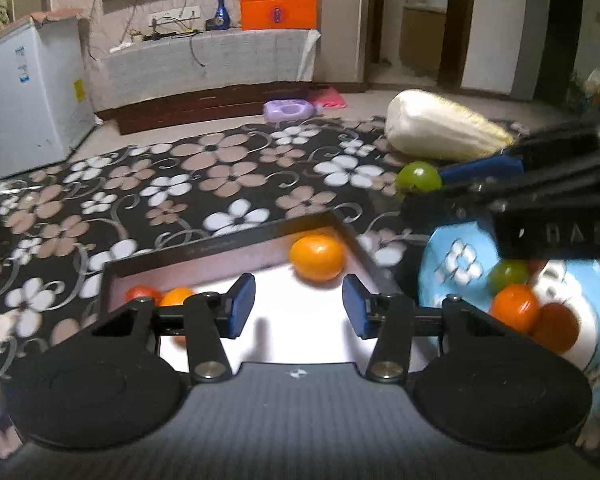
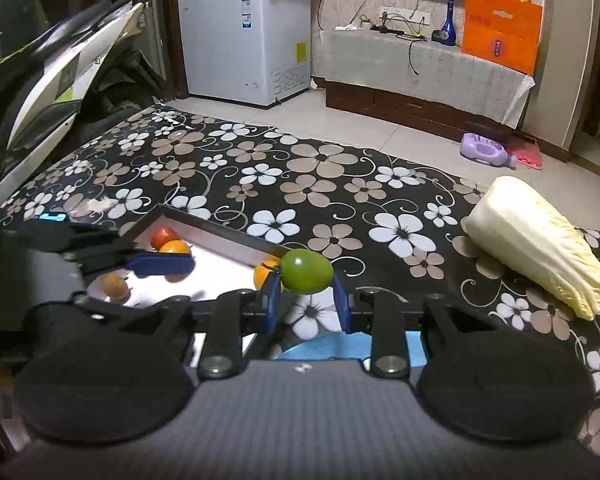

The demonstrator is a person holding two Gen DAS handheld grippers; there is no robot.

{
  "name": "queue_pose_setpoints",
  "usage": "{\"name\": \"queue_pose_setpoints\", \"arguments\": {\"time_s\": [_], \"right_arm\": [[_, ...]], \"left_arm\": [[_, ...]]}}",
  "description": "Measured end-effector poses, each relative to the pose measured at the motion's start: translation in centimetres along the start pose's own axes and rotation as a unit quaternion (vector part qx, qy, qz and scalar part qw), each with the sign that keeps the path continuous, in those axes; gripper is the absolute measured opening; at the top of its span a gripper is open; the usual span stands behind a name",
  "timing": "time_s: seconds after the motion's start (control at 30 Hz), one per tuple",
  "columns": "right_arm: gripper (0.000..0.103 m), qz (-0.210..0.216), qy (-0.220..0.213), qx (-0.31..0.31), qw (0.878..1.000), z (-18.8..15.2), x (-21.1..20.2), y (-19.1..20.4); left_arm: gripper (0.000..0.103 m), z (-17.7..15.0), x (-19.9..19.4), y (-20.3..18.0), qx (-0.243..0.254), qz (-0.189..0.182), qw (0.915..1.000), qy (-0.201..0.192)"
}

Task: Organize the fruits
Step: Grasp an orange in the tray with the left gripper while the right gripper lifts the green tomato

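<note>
- The tray, a dark-rimmed box with a white floor, sits on the flowered tabletop and serves as the landmark here.
- The left gripper hangs over the tray's near part, its blue fingers spread with nothing between them.
- An orange fruit lies in the tray's far right corner, ahead of those fingers.
- A red fruit and a second orange one lie together by the tray's left wall, partly hidden behind the left gripper.
- In the right wrist view a brownish fruit also lies in the tray, nearer the camera.
- The right gripper is just right of the tray, its fingers pinching a green fruit held clear of the tabletop.
- A blue plate stands just right of the tray, beneath the right gripper; on it lie another green fruit, an orange-red one and a darker red one, all close together.
- A cabbage lies on the tabletop well to the right of the tray, beyond the plate.
</note>
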State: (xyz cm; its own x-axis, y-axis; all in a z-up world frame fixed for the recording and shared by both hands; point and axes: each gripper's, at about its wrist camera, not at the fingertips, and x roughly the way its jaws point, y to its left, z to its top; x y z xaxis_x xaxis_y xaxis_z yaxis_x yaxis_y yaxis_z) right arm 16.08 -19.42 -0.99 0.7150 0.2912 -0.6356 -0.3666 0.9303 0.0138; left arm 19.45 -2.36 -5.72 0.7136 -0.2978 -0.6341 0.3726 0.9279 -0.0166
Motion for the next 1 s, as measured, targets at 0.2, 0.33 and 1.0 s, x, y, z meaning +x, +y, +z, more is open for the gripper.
{"name": "queue_pose_setpoints", "arguments": {"time_s": [0.2,0.33,1.0], "right_arm": [[0.032,0.005,0.000,0.001,1.000,0.1,0.0,-0.3],[0.032,0.007,-0.002,0.002,1.000,0.1,-0.1,-0.4],[0.032,0.008,0.001,0.009,1.000,-0.1,-0.3,-1.1]], "left_arm": [[0.054,1.2,1.5,-0.5,-0.019,-0.003,0.9998,-0.008],[0.054,1.5,2.8,0.0,-0.040,0.003,0.9992,0.008],[0.050,0.9,2.6,-0.6,-0.021,0.007,0.9997,0.012]]}}
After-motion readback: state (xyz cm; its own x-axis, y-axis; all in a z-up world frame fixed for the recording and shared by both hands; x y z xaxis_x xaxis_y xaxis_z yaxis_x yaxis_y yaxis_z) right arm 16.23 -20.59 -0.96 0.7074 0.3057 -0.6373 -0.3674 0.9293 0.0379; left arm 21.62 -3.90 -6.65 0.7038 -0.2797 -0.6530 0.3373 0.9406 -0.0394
